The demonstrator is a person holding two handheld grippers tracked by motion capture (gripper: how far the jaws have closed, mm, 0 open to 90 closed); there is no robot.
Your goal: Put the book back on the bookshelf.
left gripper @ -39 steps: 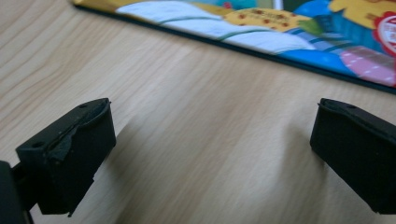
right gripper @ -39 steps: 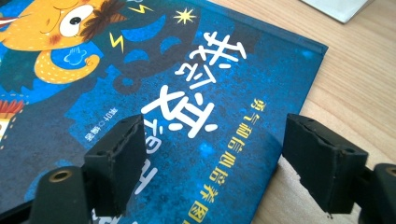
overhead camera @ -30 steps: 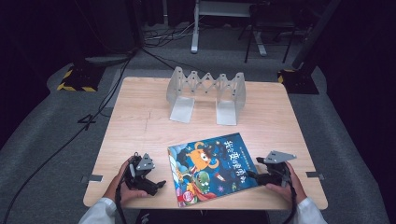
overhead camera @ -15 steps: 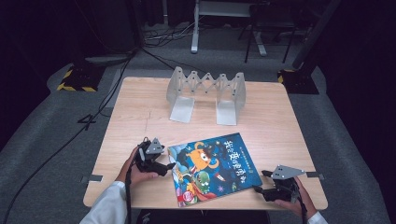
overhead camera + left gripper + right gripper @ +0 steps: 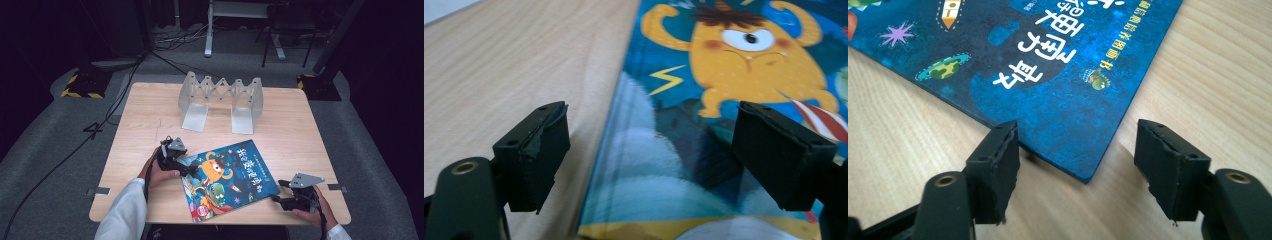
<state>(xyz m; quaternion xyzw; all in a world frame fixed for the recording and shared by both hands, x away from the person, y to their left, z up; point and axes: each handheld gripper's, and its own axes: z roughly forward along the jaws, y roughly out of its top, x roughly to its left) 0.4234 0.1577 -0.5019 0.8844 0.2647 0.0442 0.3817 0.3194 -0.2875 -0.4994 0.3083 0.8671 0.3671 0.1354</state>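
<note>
book (image 5: 227,178) flat at table (image 5: 150,110) front edge | left gripper (image 5: 186,169) unclenched, straddling spine edge | right gripper (image 5: 278,199) jaws just closing, unclenched around near corner, nothing gripped | advice: slide jaw under cover before squeezing

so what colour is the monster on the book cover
Orange-yellow, with one eye, on the blue book; the monster shows best in the left gripper view.

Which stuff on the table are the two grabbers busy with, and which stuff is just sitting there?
Busy with:
- picture book, lying flat
- left gripper, open jaws either side of the book's edge
- right gripper, open jaws at the book's corner

Just sitting there:
- grey folding book stand, at the far side of the table
- cables on the floor
</note>
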